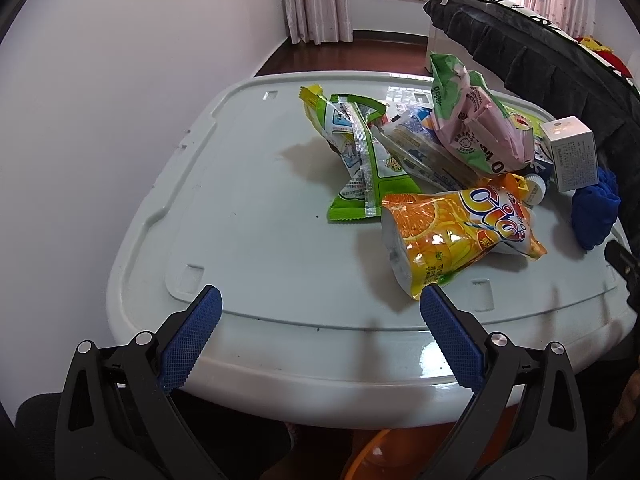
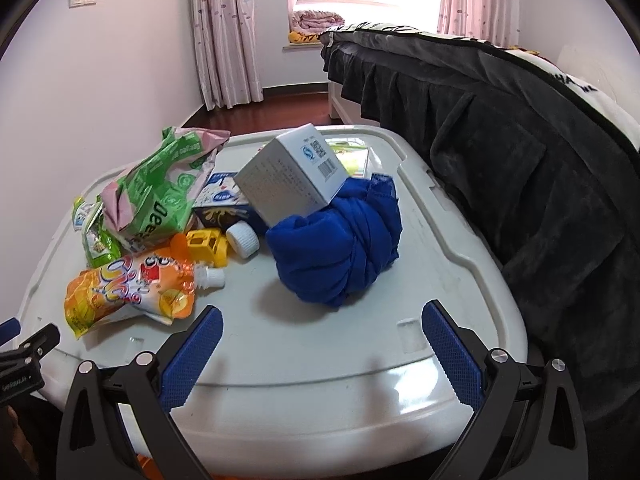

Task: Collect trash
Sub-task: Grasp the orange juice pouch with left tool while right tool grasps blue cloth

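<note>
A pile of trash lies on a white plastic table (image 1: 248, 240). It holds an orange juice pouch (image 1: 452, 232), green snack wrappers (image 1: 360, 160), a pink and green bag (image 1: 476, 124) and a white carton box (image 1: 572, 152). In the right wrist view I see the pouch (image 2: 128, 292), the pink and green bag (image 2: 160, 188), the box (image 2: 292, 172), a yellow toy (image 2: 208, 246), a white cap (image 2: 242, 240) and a balled blue cloth (image 2: 340, 240). My left gripper (image 1: 320, 304) is open and empty near the pouch. My right gripper (image 2: 322, 320) is open and empty before the cloth.
A bed with a dark skirted cover (image 2: 500, 152) runs along the table's right side. A white wall (image 1: 100, 120) stands left of the table. An orange bin (image 1: 372, 456) shows under the table's near edge. Curtains (image 2: 224, 32) and a window are at the back.
</note>
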